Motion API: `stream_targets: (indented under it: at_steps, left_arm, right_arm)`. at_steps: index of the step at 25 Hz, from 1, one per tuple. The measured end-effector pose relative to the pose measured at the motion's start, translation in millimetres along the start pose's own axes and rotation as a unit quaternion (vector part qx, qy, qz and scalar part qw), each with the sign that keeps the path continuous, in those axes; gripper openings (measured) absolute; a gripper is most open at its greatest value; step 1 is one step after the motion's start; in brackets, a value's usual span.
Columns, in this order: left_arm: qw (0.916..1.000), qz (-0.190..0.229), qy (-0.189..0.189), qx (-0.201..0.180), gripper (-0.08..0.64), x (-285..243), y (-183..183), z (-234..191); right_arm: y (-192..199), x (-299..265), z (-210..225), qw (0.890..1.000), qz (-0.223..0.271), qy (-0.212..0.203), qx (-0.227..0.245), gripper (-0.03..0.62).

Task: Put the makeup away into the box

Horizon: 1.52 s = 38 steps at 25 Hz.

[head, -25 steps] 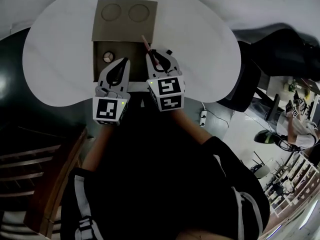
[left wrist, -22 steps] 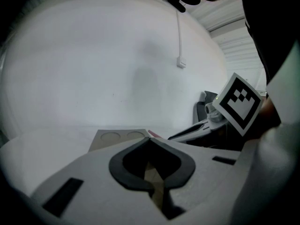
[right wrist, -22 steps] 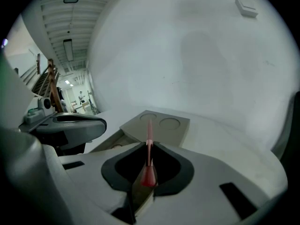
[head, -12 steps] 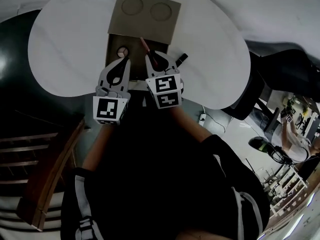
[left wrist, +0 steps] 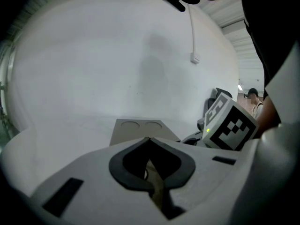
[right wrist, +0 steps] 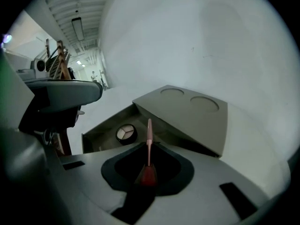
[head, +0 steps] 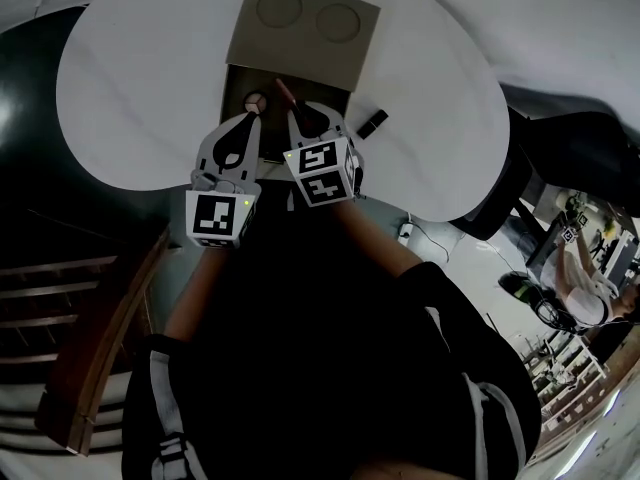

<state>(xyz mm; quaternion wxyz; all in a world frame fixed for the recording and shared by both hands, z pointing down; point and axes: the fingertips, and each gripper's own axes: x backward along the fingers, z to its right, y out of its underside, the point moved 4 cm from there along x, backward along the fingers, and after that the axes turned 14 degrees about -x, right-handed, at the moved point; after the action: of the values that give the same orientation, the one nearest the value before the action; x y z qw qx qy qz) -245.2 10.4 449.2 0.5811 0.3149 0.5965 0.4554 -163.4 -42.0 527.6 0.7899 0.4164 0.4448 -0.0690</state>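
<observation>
Fingers (right wrist: 201,184) of the right gripper (right wrist: 149,146) were clamped on a pink brush (right wrist: 149,131), held over the open box (head: 300,23) at upper centre of the head view. The left gripper (left wrist: 149,139) was seen closed and empty.

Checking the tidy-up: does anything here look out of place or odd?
Only a dark tube lies loose on the table, just right of the open box, not in it. The right gripper holds a slim pink stick over the box. Nothing looks spilled or damaged.
</observation>
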Motion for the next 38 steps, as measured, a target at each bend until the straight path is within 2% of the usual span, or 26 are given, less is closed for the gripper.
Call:
stream_targets:
  at_steps: [5, 6, 8, 11, 15, 19, 22, 31, 38]
  left_arm:
    - [1.0000, -0.001, 0.002, 0.004, 0.003, -2, 1, -2]
    - [1.0000, -0.002, 0.003, 0.004, 0.003, -2, 2, -2]
    - [1.0000, -0.003, 0.005, 0.000, 0.003, -3, 2, -1]
    - [1.0000, -0.001, 0.005, -0.001, 0.003, -3, 1, 1]
    - [0.9999, 0.006, 0.015, -0.006, 0.003, -5, -4, 10]
    - [0.9994, 0.015, 0.024, -0.017, 0.003, -7, -13, 20]
    - [0.9995, -0.001, 0.028, -0.014, 0.003, -5, -21, 29]
    - [0.9973, 0.040, 0.050, -0.038, 0.003, -2, -61, 59]
    - [0.9934, 0.067, 0.072, -0.059, 0.003, -11, -86, 85]
  right_arm:
    - [0, -11, -7, 0.999, -0.029, -0.015, -0.004, 0.066]
    - [1, -12, -9, 0.999, -0.033, -0.022, -0.007, 0.079]
    - [2, -11, -11, 0.999, -0.036, -0.032, -0.012, 0.153]
    - [0, -5, -9, 0.999, -0.027, -0.033, -0.016, 0.155]
    - [-5, 9, -3, 0.999, 0.006, -0.026, -0.021, 0.152]
    - [-17, 33, 3, 0.998, 0.054, -0.021, -0.030, 0.086]
    - [-28, 57, 10, 0.994, 0.101, -0.010, -0.036, 0.037]
    - [-43, 136, 28, 0.977, 0.209, 0.023, -0.037, 0.025]
    - [-37, 181, 49, 0.965, 0.253, 0.058, -0.039, 0.025]
